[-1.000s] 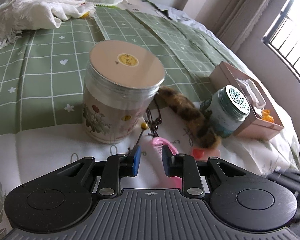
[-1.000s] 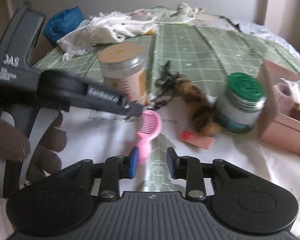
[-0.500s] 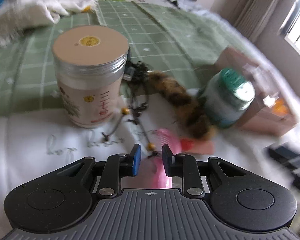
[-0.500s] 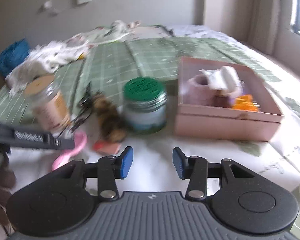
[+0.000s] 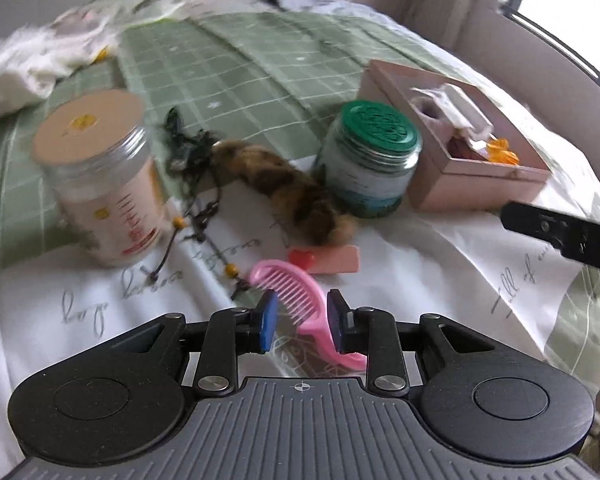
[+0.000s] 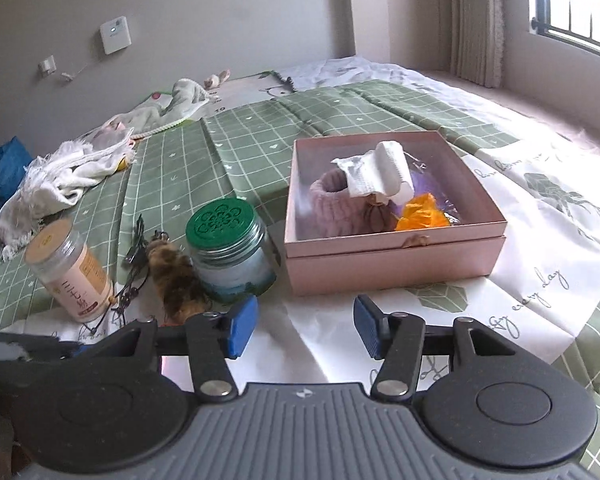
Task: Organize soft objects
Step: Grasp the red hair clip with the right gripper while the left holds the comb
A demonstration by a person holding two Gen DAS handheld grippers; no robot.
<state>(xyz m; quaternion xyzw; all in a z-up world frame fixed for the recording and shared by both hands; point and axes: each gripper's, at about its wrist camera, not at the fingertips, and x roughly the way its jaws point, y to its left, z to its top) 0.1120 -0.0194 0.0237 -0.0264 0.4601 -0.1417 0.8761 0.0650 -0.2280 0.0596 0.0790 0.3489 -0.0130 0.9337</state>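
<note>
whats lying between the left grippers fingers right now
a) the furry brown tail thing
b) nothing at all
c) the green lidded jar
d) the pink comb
d: in the left wrist view the pink comb lies on the bed between the open blue pads of the left gripper, while the furry tail and green-lidded jar sit farther ahead.

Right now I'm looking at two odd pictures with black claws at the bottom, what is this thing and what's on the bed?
A person holds a handheld two-finger tool in each hand, each with a camera looking along its fingers.

Left-hand picture: the left claw is open around a pink comb without gripping it.

Right-hand picture: the right claw is open and empty.

On the bedspread stand a tan-lidded jar and a green-lidded jar, with a furry brown tail between them. The pink box holds soft items.
</note>
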